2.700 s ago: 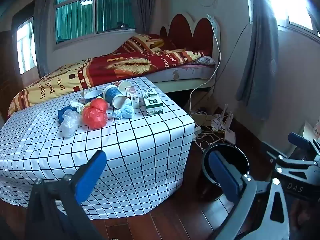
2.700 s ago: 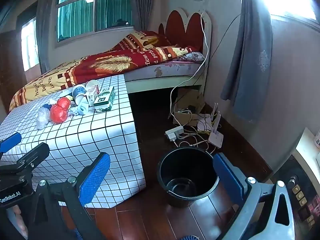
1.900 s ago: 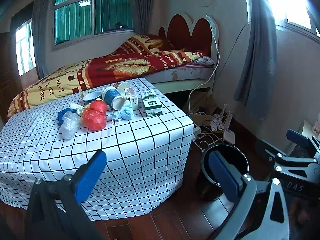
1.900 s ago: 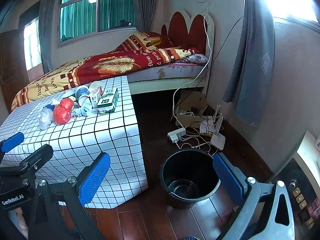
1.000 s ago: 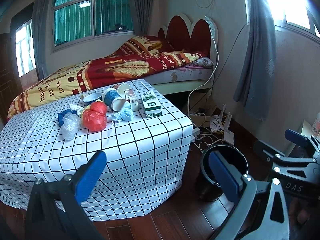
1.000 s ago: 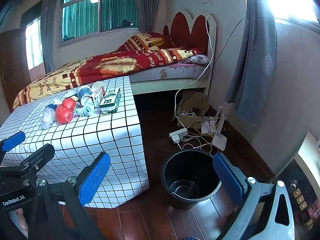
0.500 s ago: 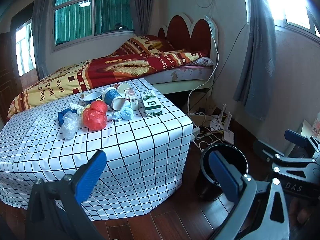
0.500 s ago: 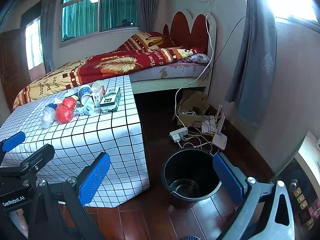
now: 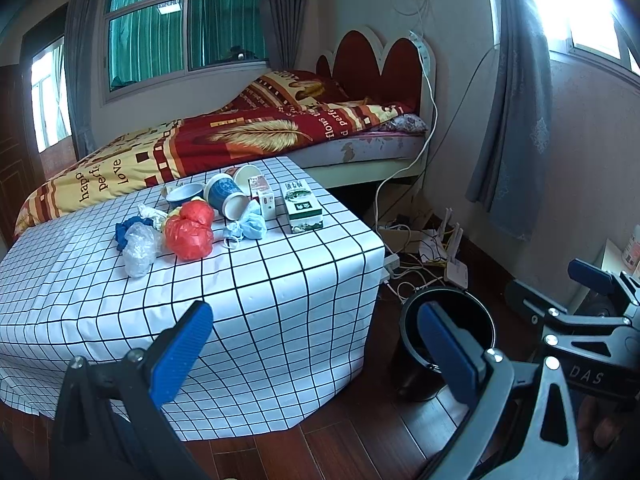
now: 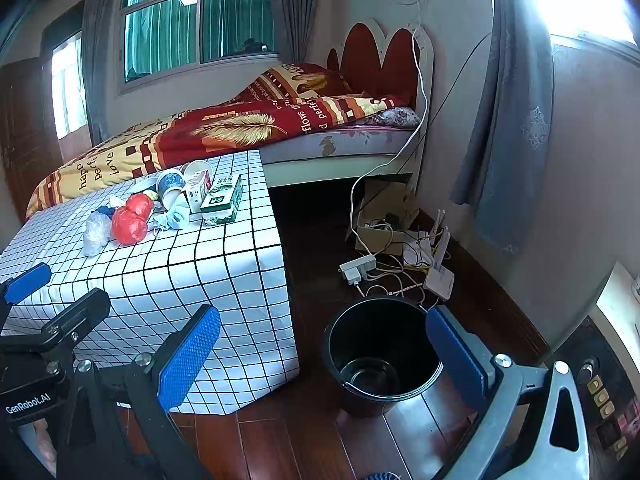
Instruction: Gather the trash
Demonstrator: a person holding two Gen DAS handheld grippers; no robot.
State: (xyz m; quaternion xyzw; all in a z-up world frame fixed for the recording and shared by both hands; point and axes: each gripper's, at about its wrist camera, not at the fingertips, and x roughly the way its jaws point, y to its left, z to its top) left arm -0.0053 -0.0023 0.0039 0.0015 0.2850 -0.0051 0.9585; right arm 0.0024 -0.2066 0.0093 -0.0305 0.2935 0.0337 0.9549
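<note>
Trash [image 9: 188,232], made up of crumpled bags, paper cups and small boxes, lies clustered on the checked worktop [image 9: 280,280], with the black bin [image 10: 380,352] on the floor beside it. Both the left gripper [image 9: 316,344] and the right gripper [image 10: 320,348] hang well short, fingers spread and empty. Nothing looks collected yet, so next comes a reach to one piece.
</note>
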